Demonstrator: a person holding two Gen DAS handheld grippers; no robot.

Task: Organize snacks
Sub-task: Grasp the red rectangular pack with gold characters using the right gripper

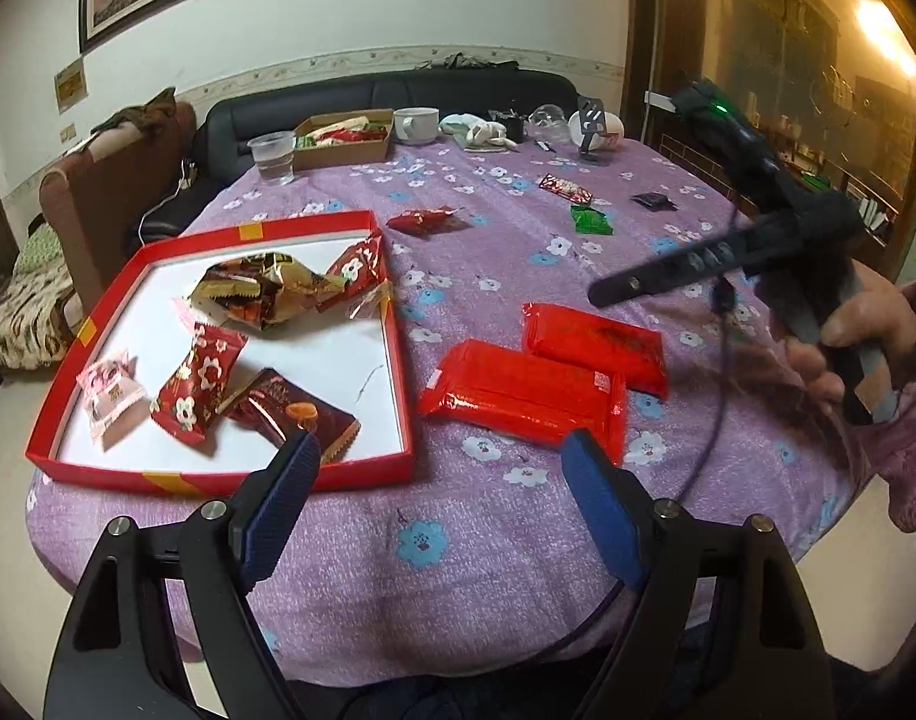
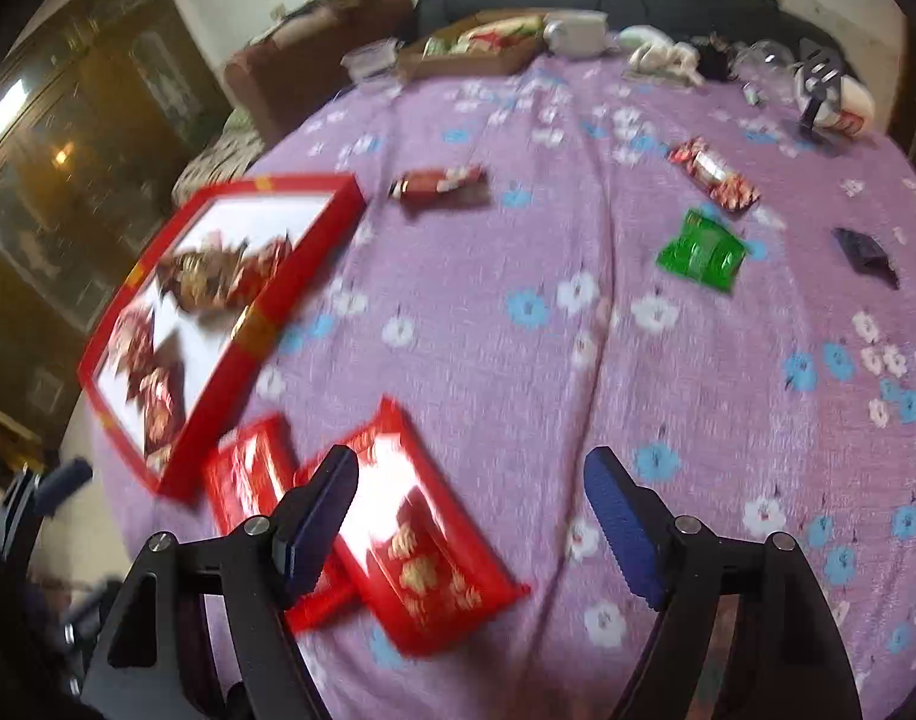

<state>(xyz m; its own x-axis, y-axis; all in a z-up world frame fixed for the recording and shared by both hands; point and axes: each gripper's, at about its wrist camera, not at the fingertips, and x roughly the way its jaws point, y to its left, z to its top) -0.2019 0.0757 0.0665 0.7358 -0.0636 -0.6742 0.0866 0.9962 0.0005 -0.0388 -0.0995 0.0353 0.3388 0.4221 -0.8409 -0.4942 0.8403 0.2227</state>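
A red box lid (image 1: pixel 398 360) with a white inside lies on the table's left and holds several wrapped snacks (image 1: pixel 260 294). Two flat red packets (image 1: pixel 524 390) (image 1: pixel 596 342) lie side by side right of it. My left gripper (image 1: pixel 440 468) is open and empty near the table's front edge, between the box and the packets. My right gripper (image 2: pixel 470 480) is open and empty above the same two red packets (image 2: pixel 422 540) (image 2: pixel 248 474); this view is blurred. The red box (image 2: pixel 290 282) shows at its left. Loose snacks lie farther out: a red one (image 1: pixel 425 219), a green one (image 1: pixel 590 220) (image 2: pixel 701 252) and a red-white one (image 1: pixel 566 187) (image 2: pixel 713 174).
A purple flowered cloth (image 1: pixel 458 540) covers the round table. At the far edge stand a plastic cup (image 1: pixel 272 156), a cardboard tray of snacks (image 1: pixel 344 141), a white mug (image 1: pixel 416 123), cloths and a phone stand (image 1: pixel 593 132). A small black object (image 1: pixel 653 200) lies at the right. A sofa stands behind.
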